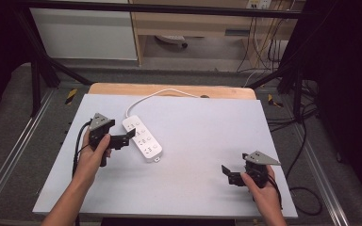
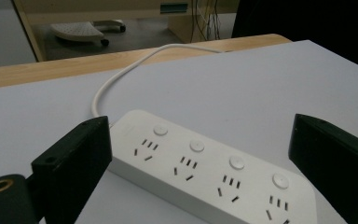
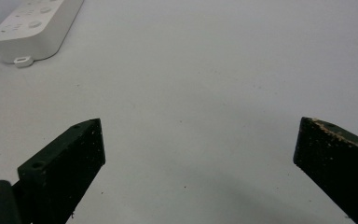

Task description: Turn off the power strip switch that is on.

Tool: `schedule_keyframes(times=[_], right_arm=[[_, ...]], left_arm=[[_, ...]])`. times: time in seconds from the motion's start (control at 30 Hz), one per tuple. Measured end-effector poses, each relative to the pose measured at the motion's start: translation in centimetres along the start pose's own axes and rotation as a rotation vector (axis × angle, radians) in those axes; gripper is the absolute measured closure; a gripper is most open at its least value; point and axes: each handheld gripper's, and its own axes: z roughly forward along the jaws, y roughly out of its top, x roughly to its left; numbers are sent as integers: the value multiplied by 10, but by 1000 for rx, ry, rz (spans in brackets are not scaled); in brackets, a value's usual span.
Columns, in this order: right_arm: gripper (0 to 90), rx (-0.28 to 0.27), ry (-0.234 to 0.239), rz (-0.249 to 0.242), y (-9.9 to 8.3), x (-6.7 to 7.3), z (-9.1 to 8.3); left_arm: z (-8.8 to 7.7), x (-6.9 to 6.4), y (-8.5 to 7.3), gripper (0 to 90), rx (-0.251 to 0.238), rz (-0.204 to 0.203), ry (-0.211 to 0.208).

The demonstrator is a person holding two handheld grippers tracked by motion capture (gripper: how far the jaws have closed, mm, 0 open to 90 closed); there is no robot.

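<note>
A long white plastic power strip [image 1: 142,137] with four sockets and round buttons lies flat on the grey-topped desk [image 1: 193,155], toward the far left corner and slanting away from the left edge. Its thin white cord [image 1: 158,93] curls off over the far edge. The left hand-held gripper [image 1: 122,139] hovers just beside the strip's near-left side with its black jaws spread wide. In the left gripper view the strip [image 2: 205,168] sits between them, one jaw close to its end, though I cannot tell if it touches.

The right hand-held gripper [image 1: 227,173] waits well apart near the desk's near right corner, jaws likewise agape over bare surface, with the strip [image 3: 35,25] far off at the top left of its view.

The risk, I think, is in the approach. The jaws straddle the strip lengthwise (its long axis may be wider than they can span), so closing now could pinch a corner and skate it across the smooth top. A jaw dragging over the buttons might press one. The cord, anchored beyond the far edge, could tug the strip askew if lifted.
</note>
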Motion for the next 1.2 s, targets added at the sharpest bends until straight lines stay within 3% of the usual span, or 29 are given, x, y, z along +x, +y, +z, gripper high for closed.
schedule_keyframes(times=[0.17,0.33,0.77,1.03,1.13,1.2], right_arm=[[26,3,-1,-1,0,0,0],[26,4,-1,2,0,1,0],[27,3,-4,-1,-1,1,1],[25,2,-7,1,-1,0,1],[24,9,-20,0,-2,0,3],[26,26,-44,-5,-4,0,6]], left_arm=[[-15,7,-7,58,-5,-17,11],[-30,13,-12,58,-19,-62,7],[-64,18,-21,58,-38,-50,15],[-78,13,-44,61,-17,-34,16],[-82,10,-58,67,6,-52,6],[-85,7,-67,67,20,-31,9]])
